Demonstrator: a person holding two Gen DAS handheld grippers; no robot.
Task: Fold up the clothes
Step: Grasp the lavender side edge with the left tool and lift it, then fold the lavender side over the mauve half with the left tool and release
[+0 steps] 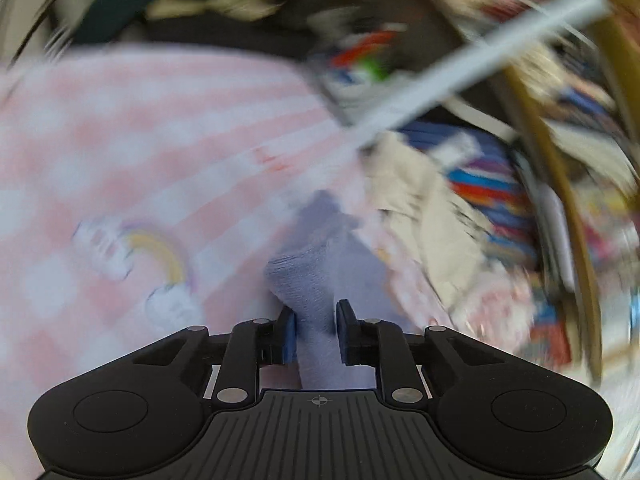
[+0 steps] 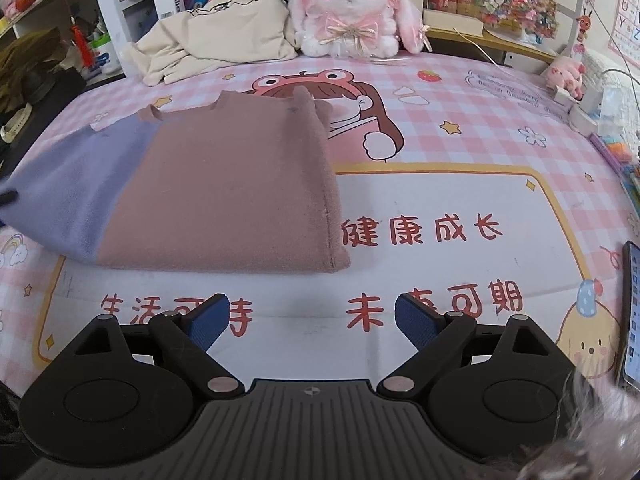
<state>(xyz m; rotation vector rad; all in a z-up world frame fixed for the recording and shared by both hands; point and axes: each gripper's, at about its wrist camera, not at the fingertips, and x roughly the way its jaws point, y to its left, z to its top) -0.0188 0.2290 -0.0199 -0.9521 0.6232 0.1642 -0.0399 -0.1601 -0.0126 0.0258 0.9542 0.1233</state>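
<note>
A pink-brown and lavender sweater (image 2: 224, 196) lies partly folded on the pink checked table mat (image 2: 440, 208). Its lavender sleeve (image 2: 68, 196) stretches to the left edge of the right wrist view. My left gripper (image 1: 316, 332) is shut on the lavender sleeve (image 1: 316, 280) and holds it above the mat; that view is blurred by motion. My right gripper (image 2: 310, 320) is open and empty, low over the mat just in front of the sweater's near hem.
A cream garment (image 2: 216, 40) and a plush rabbit (image 2: 352, 12) sit at the back of the mat, with bookshelves behind. A phone (image 2: 632, 316) lies at the right edge. Small toys and clutter (image 2: 580, 92) are at the far right.
</note>
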